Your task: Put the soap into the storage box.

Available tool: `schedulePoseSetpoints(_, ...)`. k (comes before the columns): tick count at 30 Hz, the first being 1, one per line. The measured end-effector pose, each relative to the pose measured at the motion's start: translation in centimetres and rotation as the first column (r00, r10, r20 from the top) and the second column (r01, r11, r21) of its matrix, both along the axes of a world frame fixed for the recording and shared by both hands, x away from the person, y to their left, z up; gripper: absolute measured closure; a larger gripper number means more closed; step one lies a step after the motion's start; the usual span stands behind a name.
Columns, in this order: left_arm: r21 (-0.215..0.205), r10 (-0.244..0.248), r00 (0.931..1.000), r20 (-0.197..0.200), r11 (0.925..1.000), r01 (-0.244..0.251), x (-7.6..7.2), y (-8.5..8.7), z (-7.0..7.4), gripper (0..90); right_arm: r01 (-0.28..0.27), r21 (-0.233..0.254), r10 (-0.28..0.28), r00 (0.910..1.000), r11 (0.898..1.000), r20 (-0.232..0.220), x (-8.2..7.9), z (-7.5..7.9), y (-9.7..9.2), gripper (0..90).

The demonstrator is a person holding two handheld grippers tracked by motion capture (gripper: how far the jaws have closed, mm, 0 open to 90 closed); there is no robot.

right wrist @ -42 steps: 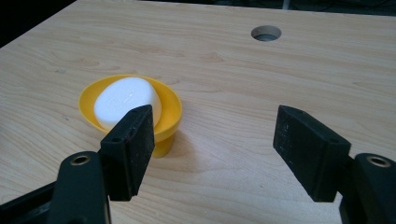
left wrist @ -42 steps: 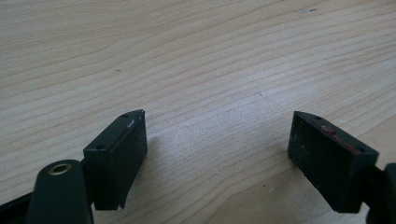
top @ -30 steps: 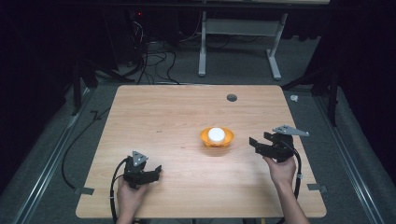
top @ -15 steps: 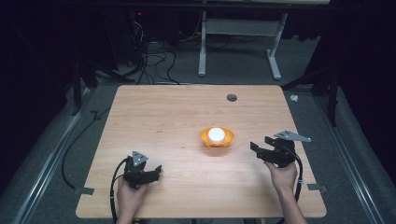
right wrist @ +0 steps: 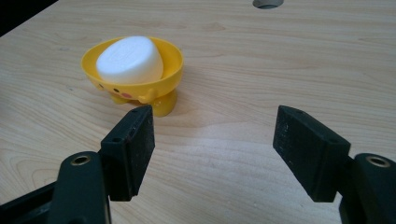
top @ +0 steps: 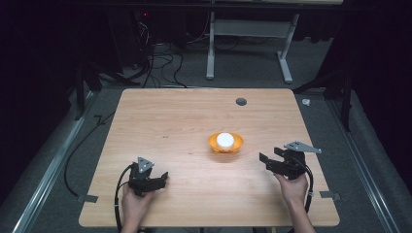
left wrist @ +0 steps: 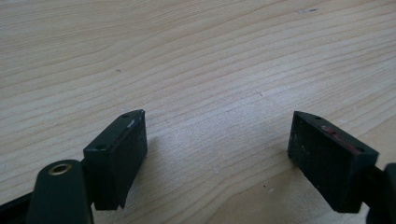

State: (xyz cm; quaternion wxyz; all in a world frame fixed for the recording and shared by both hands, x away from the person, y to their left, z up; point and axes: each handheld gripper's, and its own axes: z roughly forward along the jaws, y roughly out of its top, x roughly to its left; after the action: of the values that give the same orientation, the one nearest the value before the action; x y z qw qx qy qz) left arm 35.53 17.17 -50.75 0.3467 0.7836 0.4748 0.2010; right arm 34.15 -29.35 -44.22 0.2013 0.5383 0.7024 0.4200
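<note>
A pale rectangular wooden table [top: 170, 126] stands on grey carpet [top: 340, 131] in a dark room. At the far left a metal rail [top: 48, 179] runs along the floor. Behind the table lie tangled black cables [top: 155, 58], and to their right stand the white legs of another desk [top: 211, 48].

The left gripper [top: 163, 178] rests near the table's front left edge. Its own view [left wrist: 215, 135] shows the jaws standing wide apart over bare wood with nothing between them.

Right of centre sits a yellow duck-faced plastic soap dish [top: 226, 145] holding a white oval bar of soap [top: 224, 140]. Farther back is a round grey cable hole [top: 241, 101].

The right gripper [top: 265, 162] is just right of the dish and apart from it. Its own view [right wrist: 212, 135] shows the jaws spread and empty, with the dish [right wrist: 154, 81] and soap [right wrist: 128, 58] beyond the left jaw.

The room's back is too dark to read. The cable hole [right wrist: 267, 3] is cut off at the right gripper view's top edge, and the bottom of the high view cuts the forearms.
</note>
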Motion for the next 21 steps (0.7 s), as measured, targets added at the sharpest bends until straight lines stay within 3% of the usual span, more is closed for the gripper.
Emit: schedulePoseSetpoints(21,0.000,0.000,1.0000,0.000,1.0000,0.000,0.0,0.0,0.0,20.2,0.012,-0.018,-0.012,0.9993,1.000,-0.034,-1.0,-2.4,-0.1,30.3)
